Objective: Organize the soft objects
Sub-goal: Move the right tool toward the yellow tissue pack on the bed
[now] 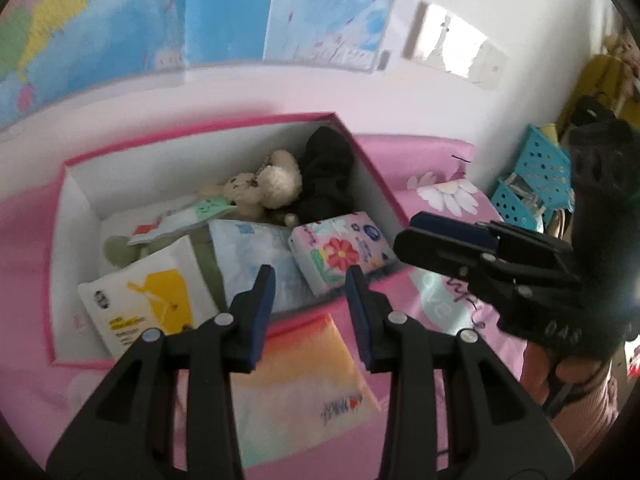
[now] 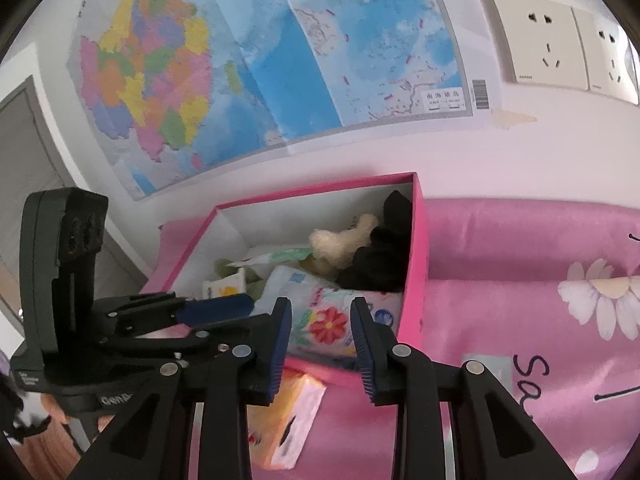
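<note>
My left tongs [image 1: 310, 316] and right tongs [image 2: 320, 344] are both narrow and empty. I should lower the left ones squarely over the orange packet [image 1: 304, 380], bottom centre, before squeezing.

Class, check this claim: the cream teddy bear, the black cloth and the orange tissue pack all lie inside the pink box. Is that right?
Not quite. The orange tissue pack lies outside the pink box, on the pink sheet in front of it, as the left wrist view shows. The cream teddy bear and black cloth are inside.

Pink box [image 2: 418, 240] holds packets, a plush toy [image 2: 340, 242], perhaps dark cloth [image 2: 380, 256].
</note>
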`<state>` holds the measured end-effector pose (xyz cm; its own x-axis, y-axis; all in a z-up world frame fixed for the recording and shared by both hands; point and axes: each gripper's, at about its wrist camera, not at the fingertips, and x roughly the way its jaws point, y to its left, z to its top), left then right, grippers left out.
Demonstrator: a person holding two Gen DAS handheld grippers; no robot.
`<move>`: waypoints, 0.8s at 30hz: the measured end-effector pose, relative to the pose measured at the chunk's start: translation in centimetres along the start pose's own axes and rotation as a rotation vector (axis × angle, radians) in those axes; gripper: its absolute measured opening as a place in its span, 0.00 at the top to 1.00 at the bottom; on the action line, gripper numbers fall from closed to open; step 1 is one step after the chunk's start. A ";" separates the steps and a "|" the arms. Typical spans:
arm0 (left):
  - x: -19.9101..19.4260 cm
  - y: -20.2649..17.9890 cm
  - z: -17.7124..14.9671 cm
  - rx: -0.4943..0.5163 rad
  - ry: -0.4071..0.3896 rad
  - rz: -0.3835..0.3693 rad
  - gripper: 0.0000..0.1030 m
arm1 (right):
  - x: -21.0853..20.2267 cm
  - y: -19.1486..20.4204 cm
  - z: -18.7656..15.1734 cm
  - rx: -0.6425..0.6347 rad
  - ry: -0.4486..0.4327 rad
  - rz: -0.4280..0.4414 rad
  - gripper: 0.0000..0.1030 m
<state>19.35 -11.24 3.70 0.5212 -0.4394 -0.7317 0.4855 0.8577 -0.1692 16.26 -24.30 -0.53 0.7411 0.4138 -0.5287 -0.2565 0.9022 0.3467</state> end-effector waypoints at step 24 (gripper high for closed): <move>-10.8 3.3 -20.1 -0.113 0.111 -0.076 0.56 | -2.0 9.9 -12.5 -0.268 0.258 0.280 0.51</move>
<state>1.27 1.70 -2.22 0.4021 -0.4770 -0.7815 0.4351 0.8506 -0.2953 4.48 -14.71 -5.69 0.4510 0.6321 -0.6302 -0.6010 0.7370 0.3091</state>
